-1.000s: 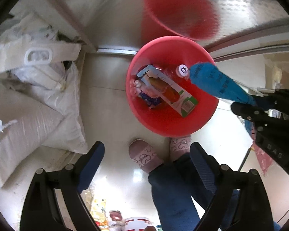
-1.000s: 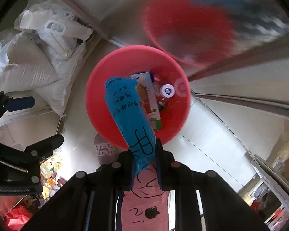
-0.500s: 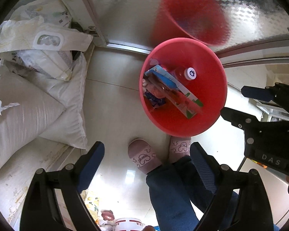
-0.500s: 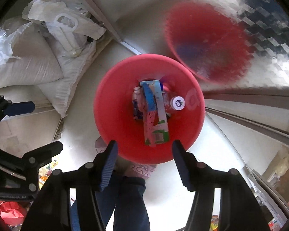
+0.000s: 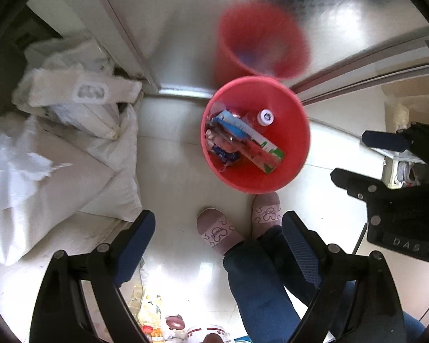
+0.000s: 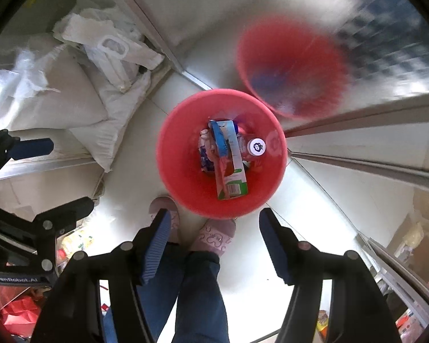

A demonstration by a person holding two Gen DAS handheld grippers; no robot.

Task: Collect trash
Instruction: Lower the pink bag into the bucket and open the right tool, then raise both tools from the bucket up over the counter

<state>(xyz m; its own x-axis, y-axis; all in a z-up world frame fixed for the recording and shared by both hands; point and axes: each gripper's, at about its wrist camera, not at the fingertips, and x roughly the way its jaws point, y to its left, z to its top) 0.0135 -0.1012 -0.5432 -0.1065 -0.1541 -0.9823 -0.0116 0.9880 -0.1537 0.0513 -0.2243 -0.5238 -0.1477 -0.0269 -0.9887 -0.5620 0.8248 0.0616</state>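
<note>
Pale glossy floor tiles [image 5: 168, 171] — white sacks [image 5: 43, 165] (piled) beside a steel door [image 5: 186, 28].

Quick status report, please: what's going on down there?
Both hand-held grippers open, empty. Blue wrapper lies in the red bucket. Nothing in the way.

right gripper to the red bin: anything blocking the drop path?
Nothing visible. The right gripper, jaws just opened and empty, hangs over the red bin; the blue wrapper already lies inside on the carton.
</note>
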